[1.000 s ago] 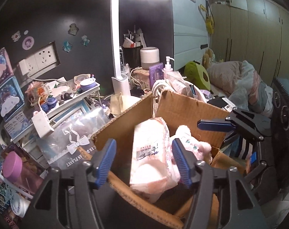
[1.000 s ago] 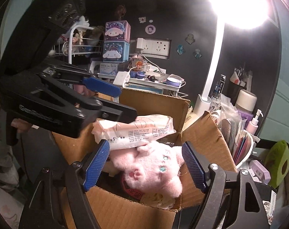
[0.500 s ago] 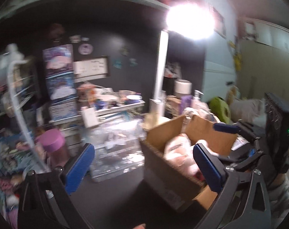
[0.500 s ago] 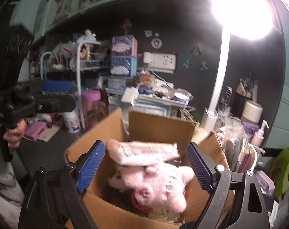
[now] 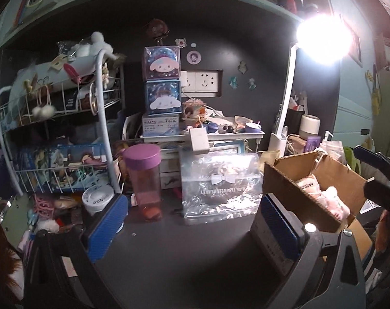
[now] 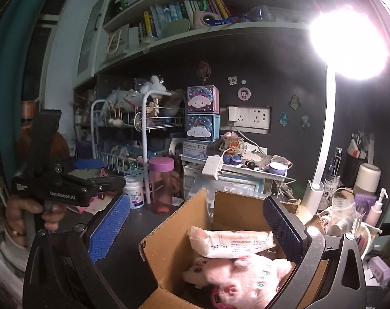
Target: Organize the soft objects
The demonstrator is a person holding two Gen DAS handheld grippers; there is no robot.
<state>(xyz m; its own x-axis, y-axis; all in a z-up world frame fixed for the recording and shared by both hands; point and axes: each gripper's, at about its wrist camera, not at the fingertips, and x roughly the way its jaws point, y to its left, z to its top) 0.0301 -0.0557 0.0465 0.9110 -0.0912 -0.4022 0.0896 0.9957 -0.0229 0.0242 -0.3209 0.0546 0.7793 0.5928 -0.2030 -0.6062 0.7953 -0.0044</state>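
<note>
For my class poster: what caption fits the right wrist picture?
Open right claw above a cardboard box holding a pink plush toy and tissue pack.

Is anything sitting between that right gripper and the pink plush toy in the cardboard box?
Nothing visible. The pink plush toy lies uncovered in the cardboard box, below the opening right gripper; the tissue pack rests behind it.

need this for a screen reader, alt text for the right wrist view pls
An open cardboard box holds a pink plush toy with a pink tissue pack on top, framed by the opening, empty right gripper. Behind, a cluttered desk, a pink bottle and a bright lamp.
</note>
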